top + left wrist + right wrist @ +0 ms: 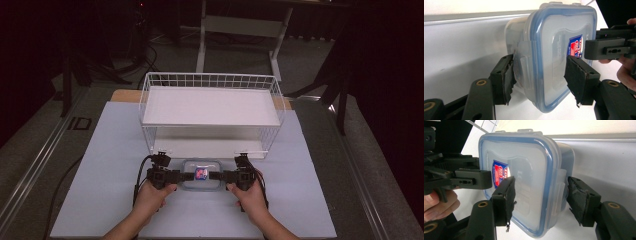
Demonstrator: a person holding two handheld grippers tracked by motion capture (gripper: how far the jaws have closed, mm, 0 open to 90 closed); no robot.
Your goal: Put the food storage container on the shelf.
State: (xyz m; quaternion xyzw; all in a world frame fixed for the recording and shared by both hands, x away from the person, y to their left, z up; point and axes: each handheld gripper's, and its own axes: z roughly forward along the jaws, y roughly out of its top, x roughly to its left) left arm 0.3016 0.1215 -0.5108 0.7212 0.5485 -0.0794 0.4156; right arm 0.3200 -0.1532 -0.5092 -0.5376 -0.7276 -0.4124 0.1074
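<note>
Gripping the box [201, 174] from both ends, my left tongs [175, 175] and right tongs [226, 176] each straddle a side latch, jaws apart around it, pads near but not clearly pressing. It sits on the tabletop [100, 165] just before the rack [210, 107]. Smooth clear plastic could slip; squeezing a hinged latch might pop it. The blue-rimmed lid is glossy, corners rounded, pads frayed foam.
</note>
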